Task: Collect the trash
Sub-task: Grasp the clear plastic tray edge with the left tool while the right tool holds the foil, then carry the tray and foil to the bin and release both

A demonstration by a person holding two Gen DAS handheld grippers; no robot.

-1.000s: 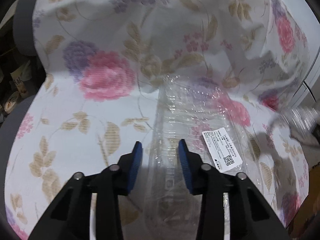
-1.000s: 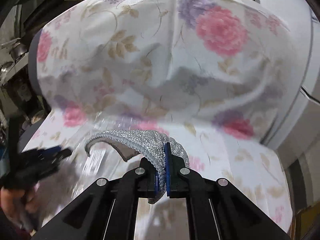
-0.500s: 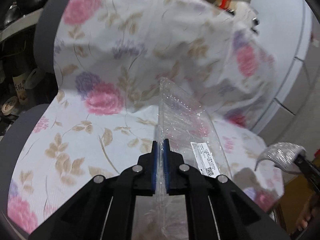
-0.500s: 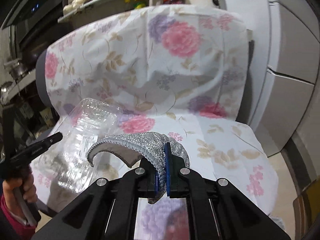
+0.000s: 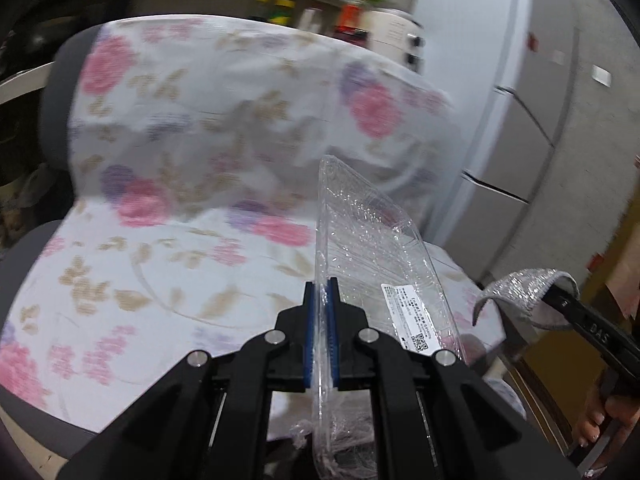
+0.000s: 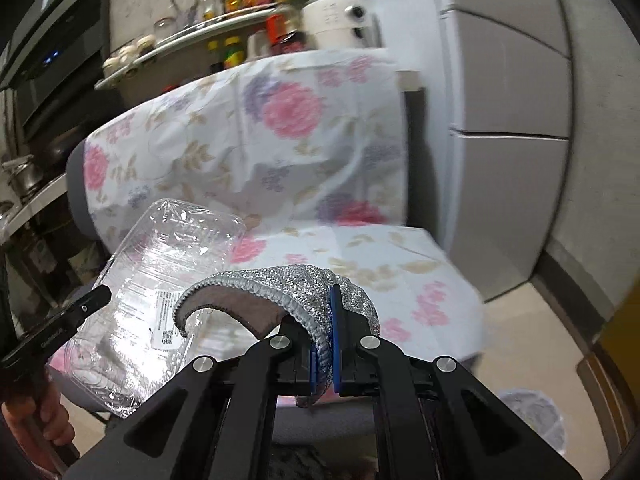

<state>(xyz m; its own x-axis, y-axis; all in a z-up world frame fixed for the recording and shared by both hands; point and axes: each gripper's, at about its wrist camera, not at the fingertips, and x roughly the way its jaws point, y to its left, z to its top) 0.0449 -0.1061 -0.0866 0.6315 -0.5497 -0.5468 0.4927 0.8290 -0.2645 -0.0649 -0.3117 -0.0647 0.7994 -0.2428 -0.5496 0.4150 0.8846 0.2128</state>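
My left gripper (image 5: 321, 304) is shut on the edge of a clear plastic clamshell container (image 5: 372, 248) with a white label, held in the air above the floral-covered chair. The container also shows in the right wrist view (image 6: 160, 280), at the left, with the left gripper (image 6: 94, 300) on it. My right gripper (image 6: 325, 320) is shut on a silver glittery scrap (image 6: 280, 284) that curls over to the left. The scrap (image 5: 524, 288) and the right gripper (image 5: 560, 300) show at the right of the left wrist view.
A chair with a floral cover (image 6: 280, 140) stands ahead. A grey refrigerator (image 6: 512, 120) is to its right. A shelf with bottles and jars (image 6: 224, 28) runs behind. A white bag-like thing (image 6: 532, 412) lies on the floor at the lower right.
My left gripper closed on the clear container and lifted it off the chair seat. Both grippers have pulled back and up from the chair, and the right one still holds the silver scrap.
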